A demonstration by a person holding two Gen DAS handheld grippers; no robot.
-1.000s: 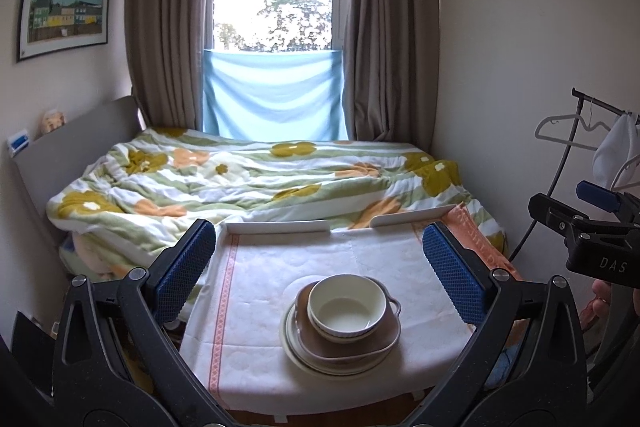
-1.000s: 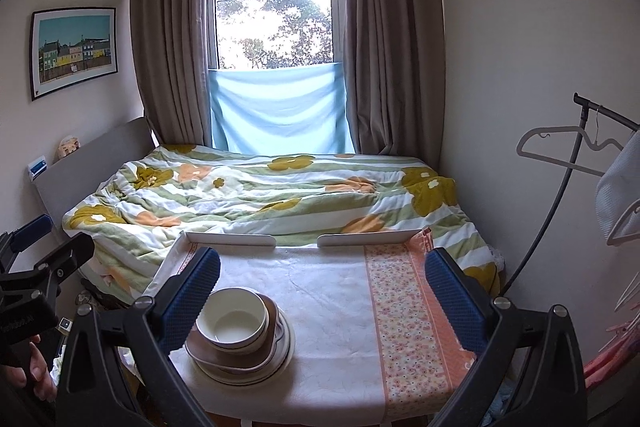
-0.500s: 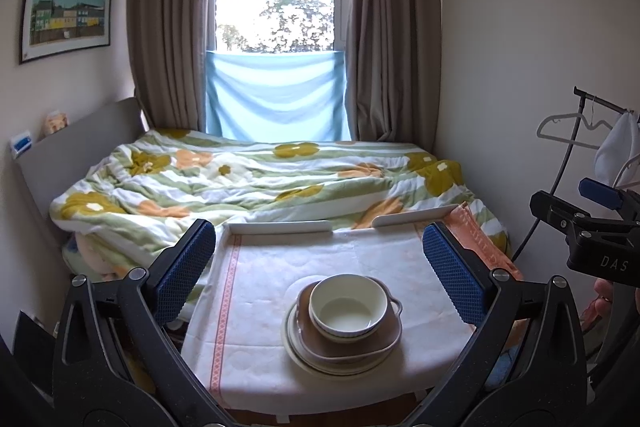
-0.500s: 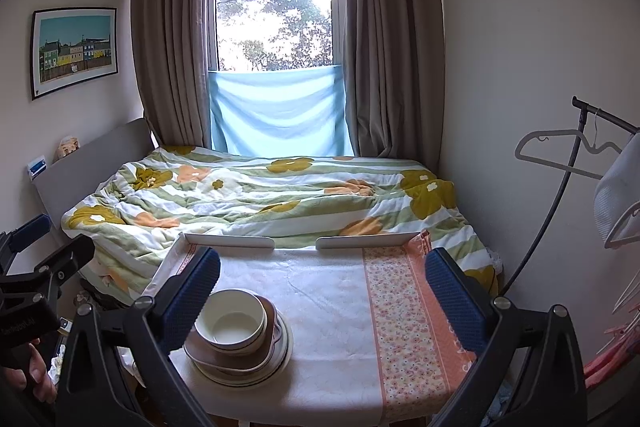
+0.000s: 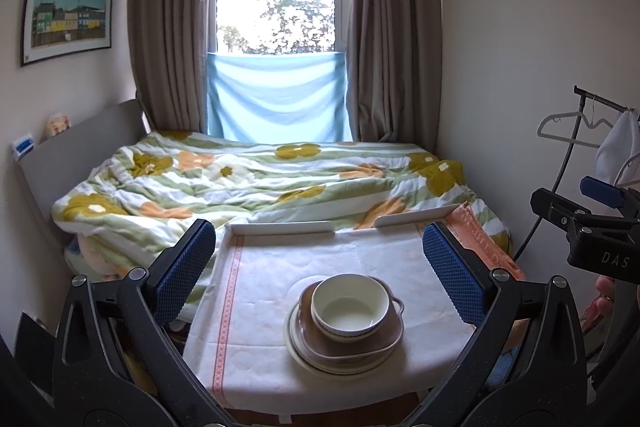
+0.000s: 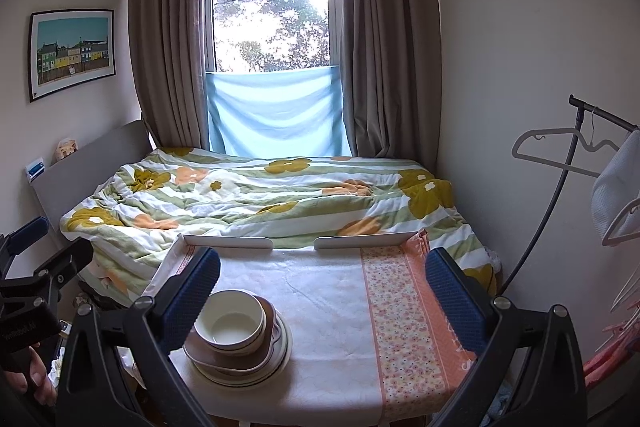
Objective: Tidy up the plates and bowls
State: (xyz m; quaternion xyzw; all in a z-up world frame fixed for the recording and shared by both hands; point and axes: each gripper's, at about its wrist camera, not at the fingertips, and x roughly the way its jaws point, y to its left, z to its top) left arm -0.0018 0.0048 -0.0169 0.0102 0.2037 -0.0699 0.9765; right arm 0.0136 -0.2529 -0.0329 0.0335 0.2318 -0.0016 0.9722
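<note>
The white bowl (image 5: 351, 308), nested on stacked plates (image 5: 344, 345) at the table's (image 6: 320, 307) near edge, lies dead ahead of the released left gripper (image 5: 320, 269), left of the equally wide-open right gripper (image 6: 322, 285); left is nearer.

A small table (image 5: 280, 227) w/ a low white raised rim at its far edge, split by a gap in the middle, stands at the foot of a bed. A white quilted tablecloth (image 5: 272, 287) covers the top; it has a narrow orange patterned stripe along the left side & a broad orange floral band (image 6: 396, 311) along the right, hanging over the edges. On the cloth, near the front edge, sits one stack of crockery: a round cream plate (image 5: 308, 357) at the bottom, a brown squarish dish (image 5: 376, 341) w/ a pale rim on it, & a cream round bowl (image 5: 350, 309), empty, on top.
</note>
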